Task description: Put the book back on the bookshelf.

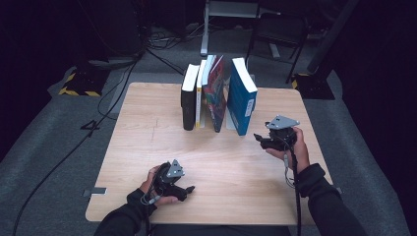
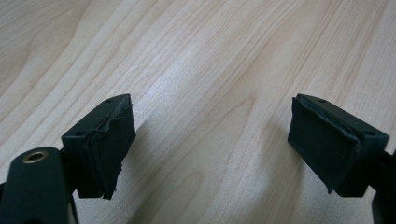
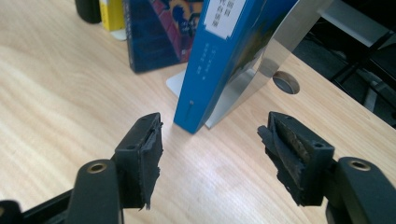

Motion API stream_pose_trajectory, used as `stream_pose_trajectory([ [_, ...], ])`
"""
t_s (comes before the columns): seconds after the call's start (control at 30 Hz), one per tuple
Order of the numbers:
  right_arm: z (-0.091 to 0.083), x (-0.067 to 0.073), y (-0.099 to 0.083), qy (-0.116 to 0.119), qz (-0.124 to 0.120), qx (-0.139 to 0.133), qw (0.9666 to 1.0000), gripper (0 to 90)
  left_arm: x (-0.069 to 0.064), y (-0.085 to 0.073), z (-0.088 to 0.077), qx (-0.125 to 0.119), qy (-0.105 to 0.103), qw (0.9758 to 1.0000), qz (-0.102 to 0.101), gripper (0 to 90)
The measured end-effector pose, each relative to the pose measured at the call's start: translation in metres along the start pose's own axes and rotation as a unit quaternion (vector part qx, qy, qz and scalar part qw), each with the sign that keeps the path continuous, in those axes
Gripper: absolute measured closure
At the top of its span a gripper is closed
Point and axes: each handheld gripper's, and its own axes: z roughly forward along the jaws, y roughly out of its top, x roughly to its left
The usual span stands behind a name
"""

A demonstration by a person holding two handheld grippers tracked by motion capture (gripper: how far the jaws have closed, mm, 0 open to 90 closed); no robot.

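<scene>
Several books stand in a row at the back middle of the wooden table [image 1: 142, 147]: a black book [image 1: 188, 101], a yellow-and-white one [image 1: 200, 96], a dark colourful one [image 1: 216, 96] and a blue book [image 1: 241, 98]. The blue book [image 3: 219, 60] tilts against a shiny metal bookend [image 3: 275, 51]. My right gripper [image 1: 259, 139] hovers just right of the blue book's near corner. Its jaws [image 3: 210, 149] stand open with nothing between them. My left gripper [image 1: 189, 189] rests low near the front edge. It is open [image 2: 210, 140] over bare wood.
Beyond the table's far edge, a dark chair [image 1: 278, 34] and a metal stand [image 1: 216, 19] sit on grey carpet. Cables [image 1: 113, 93] run across the floor at the left. The colourful book [image 3: 159, 32] and yellow book [image 3: 111, 14] stand left of the blue one.
</scene>
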Motion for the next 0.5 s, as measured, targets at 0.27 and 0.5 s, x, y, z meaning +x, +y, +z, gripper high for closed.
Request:
stream_pose_trajectory([
  [0.27,-0.014,0.0,-0.011,0.015,-0.011,0.022,0.9996,34.7,0.0,0.0,0.0,0.0,0.0,1.0,0.0,15.0],
  [0.5,-0.022,0.002,-0.024,0.029,-0.025,0.042,0.9984,34.5,0.0,0.0,0.0,0.0,0.0,1.0,0.0,15.0],
])
